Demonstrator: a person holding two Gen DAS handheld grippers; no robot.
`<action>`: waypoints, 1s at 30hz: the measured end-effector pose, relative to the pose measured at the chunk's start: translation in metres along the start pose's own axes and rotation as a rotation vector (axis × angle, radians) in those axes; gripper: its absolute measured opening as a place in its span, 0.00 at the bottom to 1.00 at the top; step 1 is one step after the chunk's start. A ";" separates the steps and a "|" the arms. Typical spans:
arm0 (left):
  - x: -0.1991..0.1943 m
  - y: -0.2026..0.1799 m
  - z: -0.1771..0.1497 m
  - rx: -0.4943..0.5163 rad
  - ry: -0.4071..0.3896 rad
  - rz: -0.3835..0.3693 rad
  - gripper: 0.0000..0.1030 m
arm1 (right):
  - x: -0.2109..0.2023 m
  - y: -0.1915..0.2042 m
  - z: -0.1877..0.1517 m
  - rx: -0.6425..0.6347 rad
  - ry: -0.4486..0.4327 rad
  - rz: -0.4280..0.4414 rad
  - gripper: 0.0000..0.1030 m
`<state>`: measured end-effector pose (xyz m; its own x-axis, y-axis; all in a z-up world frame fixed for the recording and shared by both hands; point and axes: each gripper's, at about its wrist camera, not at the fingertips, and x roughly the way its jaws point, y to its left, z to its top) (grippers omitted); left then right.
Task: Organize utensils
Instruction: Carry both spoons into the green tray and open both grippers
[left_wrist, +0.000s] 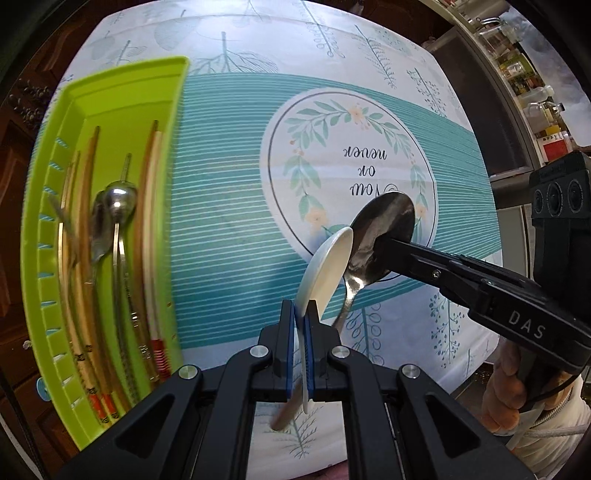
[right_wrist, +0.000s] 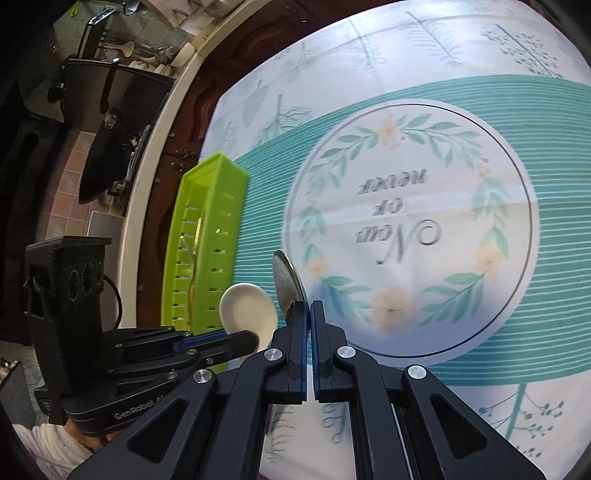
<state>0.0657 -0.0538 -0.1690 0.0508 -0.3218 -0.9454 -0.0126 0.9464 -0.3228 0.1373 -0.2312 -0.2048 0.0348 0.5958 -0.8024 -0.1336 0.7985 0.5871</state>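
Two spoons, both held clear above the tabletop (left_wrist: 229, 229). Left gripper (left_wrist: 303, 314): jaws clamped on the white spoon (left_wrist: 327, 266), bowl pointing toward 12 o'clock in the left wrist view. Right gripper (right_wrist: 309, 314): jaws pressed together on the metal spoon (right_wrist: 286, 280), gripped at the bowl, handle trailing toward 6 o'clock. In the left wrist view the two bowls overlap at centre-right; whether they touch cannot be told.

Green tray (left_wrist: 110, 96): at 9 o'clock in the left wrist view, long side parallel to the cloth's left edge, holding chopsticks (left_wrist: 147, 229), a ladle-like metal piece (left_wrist: 118, 203) and other utensils. Slotted outer wall faces the right wrist camera.

Open room: the teal-striped tablecloth with its round wreath print lies bare between tray and spoons, from 10 to 2 o'clock. Cloth edges run along dark wood at 9 and 12 o'clock. Shelves with bottles (left_wrist: 524, 74) stand beyond the 2 o'clock edge.
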 end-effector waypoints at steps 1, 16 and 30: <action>-0.005 0.001 0.000 0.001 -0.005 -0.001 0.02 | -0.001 0.007 0.000 -0.010 0.002 0.006 0.01; -0.117 0.021 -0.016 0.025 -0.157 0.017 0.02 | -0.064 0.103 0.009 -0.146 -0.027 0.073 0.01; -0.096 0.126 -0.016 -0.168 -0.139 0.151 0.02 | 0.034 0.171 0.031 -0.260 0.097 -0.028 0.01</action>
<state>0.0435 0.0961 -0.1197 0.1719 -0.1589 -0.9722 -0.1953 0.9618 -0.1917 0.1462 -0.0720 -0.1286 -0.0510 0.5527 -0.8318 -0.3836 0.7582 0.5273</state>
